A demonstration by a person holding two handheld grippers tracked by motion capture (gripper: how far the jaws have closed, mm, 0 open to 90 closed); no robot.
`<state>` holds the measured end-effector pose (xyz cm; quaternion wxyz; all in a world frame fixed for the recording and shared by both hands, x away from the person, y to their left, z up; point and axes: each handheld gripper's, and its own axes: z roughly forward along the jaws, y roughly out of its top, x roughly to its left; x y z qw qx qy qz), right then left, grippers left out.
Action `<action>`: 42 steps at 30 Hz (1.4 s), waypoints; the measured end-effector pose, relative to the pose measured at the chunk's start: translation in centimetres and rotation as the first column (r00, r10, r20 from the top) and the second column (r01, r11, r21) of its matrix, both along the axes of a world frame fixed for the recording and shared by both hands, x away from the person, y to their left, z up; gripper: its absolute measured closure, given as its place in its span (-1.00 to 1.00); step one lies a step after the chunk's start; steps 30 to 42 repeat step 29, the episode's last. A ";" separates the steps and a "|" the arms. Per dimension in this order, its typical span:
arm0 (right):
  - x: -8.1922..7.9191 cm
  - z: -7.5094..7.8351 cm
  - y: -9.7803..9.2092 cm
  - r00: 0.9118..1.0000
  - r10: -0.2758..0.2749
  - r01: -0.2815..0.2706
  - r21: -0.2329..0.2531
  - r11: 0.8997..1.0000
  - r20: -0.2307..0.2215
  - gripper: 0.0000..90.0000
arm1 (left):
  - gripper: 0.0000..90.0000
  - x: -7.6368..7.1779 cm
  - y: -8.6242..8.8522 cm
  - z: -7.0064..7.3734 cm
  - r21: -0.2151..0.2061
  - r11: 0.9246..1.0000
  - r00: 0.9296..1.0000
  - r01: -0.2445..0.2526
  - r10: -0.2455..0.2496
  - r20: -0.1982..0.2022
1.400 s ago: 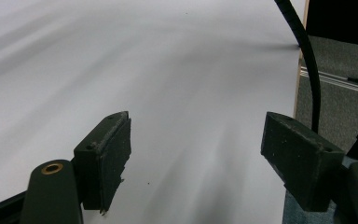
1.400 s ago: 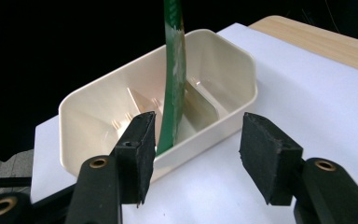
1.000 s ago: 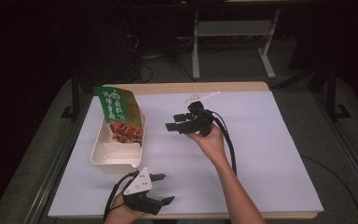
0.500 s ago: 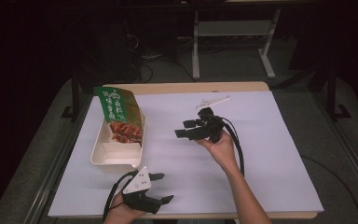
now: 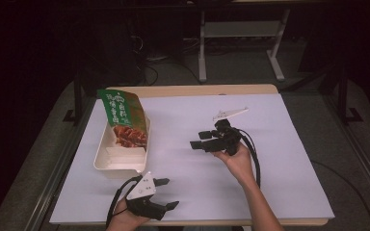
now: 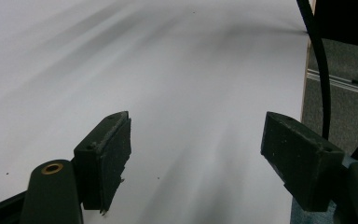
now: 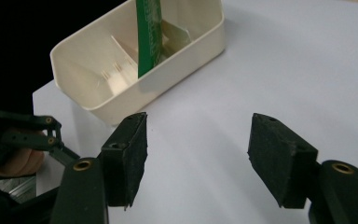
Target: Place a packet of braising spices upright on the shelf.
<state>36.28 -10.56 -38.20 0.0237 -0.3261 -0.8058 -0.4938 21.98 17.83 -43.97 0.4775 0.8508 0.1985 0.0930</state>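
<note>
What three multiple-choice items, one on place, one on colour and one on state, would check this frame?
1. Where does the snack bag sit?
A. in the cream tray
B. flat on the white table cover
C. between the right tool's jaws

2. What colour is the top of the bag?
A. blue
B. green
C. yellow

3. How do the jaws of the right tool stand?
A. shut on the bag
B. shut on nothing
C. open and holding nothing

Answers: 1 A, the bag leans out of the tray; 2 B, its upper part is green; 3 C, the right gripper view shows bare cover between the spread jaws.
</note>
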 end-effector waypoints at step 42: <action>-6.3 -4.7 -4.5 1.000 -0.029 0.029 -0.045 0.999 0.007 -0.25 | -0.47 0.0 0.0 0.0 0.004 1.000 1.000 0.011 -0.011 0.003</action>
